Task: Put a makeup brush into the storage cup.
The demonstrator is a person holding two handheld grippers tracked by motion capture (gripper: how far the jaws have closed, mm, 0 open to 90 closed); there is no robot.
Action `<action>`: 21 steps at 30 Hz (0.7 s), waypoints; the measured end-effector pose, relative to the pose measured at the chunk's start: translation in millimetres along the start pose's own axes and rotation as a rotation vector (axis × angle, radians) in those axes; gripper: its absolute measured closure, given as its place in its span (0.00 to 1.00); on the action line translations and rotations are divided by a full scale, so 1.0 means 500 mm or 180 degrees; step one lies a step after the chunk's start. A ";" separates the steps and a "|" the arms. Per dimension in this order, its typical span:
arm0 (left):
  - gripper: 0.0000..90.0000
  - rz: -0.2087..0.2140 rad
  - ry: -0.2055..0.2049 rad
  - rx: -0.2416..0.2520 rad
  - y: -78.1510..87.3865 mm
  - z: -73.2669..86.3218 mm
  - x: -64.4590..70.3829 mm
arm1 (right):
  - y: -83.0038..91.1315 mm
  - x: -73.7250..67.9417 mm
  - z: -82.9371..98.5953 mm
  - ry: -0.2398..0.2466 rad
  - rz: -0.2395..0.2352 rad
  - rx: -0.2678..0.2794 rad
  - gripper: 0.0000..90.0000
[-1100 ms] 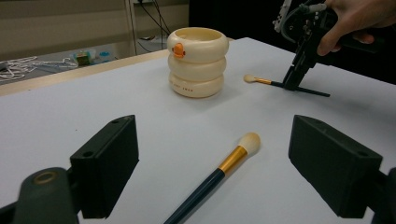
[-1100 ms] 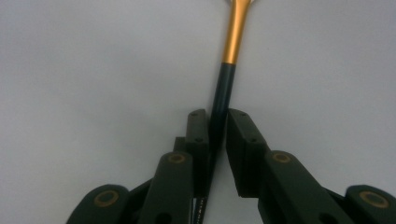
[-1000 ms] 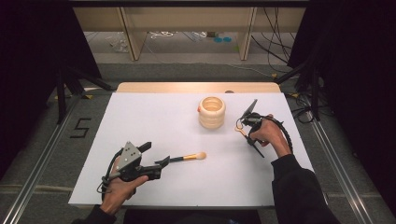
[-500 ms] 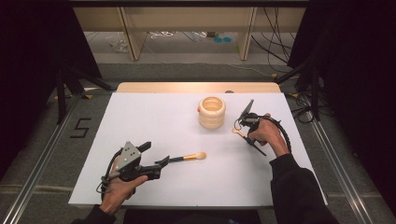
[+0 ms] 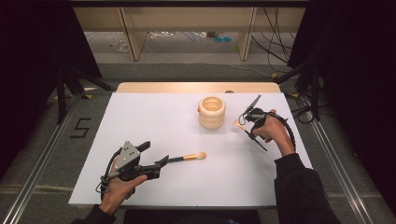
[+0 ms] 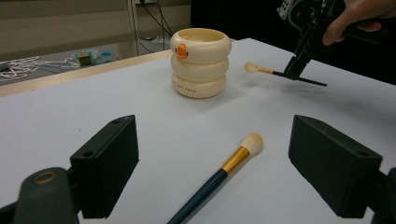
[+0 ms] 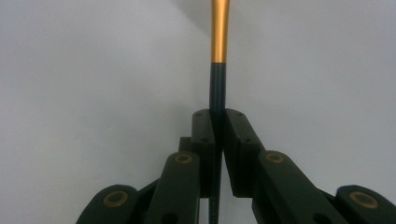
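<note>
My right tool (image 5: 246, 125) is clamped tight on the dark handle of a small brush (image 6: 261, 70), jaws pressed together around it (the right gripper view shows the gold band (image 7: 219, 32) running straight up past them), and I've got it held above the white worktop (image 5: 154, 121) with the bristle end just beside the cream ringed holder (image 5: 212, 112), not touching it. My left tool (image 5: 163, 162) has its jaws spread wide and grips nothing. The second brush (image 6: 224, 172) lies flat on the worktop between those open jaws, pale tip pointing toward the holder, well short of it. The holder stands upright toward the far side, an orange tab on its rim.
</note>
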State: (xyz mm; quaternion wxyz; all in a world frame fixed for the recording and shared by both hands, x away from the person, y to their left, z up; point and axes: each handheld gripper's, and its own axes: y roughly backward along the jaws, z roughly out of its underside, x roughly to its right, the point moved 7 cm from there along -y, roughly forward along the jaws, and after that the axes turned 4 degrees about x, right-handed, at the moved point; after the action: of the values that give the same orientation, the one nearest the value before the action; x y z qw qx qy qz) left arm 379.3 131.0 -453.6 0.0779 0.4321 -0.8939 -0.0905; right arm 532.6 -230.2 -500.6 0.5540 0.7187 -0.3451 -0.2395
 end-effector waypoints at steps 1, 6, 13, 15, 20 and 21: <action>0.18 0.0000 0.0000 0.0000 0.000 0.000 0.000 | 0.009 0.004 -0.004 -0.0006 0.0004 0.0096 0.92; 0.18 -0.0011 0.0007 0.0009 0.000 -0.001 -0.001 | 0.031 0.011 -0.010 -0.0003 -0.0003 0.0295 0.92; 0.18 -0.0022 0.0040 0.0013 0.001 -0.001 -0.002 | 0.052 0.017 -0.027 -0.0033 -0.0041 0.0648 0.92; 0.18 -0.0021 0.0041 0.0019 0.001 -0.002 -0.003 | 0.055 0.020 -0.030 -0.0049 -0.0083 0.0738 0.92; 0.18 -0.0021 0.0038 0.0016 0.002 -0.002 -0.002 | 0.064 0.035 -0.035 -0.0124 -0.0067 0.0966 0.92; 0.18 -0.0020 0.0038 0.0017 0.002 -0.002 -0.002 | 0.070 0.036 -0.037 -0.0171 -0.0054 0.1030 0.92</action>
State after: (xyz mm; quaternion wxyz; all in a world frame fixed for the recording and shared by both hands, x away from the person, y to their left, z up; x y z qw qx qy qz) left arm 379.7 132.3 -452.4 0.0818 0.4357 -0.8923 -0.0857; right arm 549.8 -237.3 -461.3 0.4196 0.7948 -0.3878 -0.2046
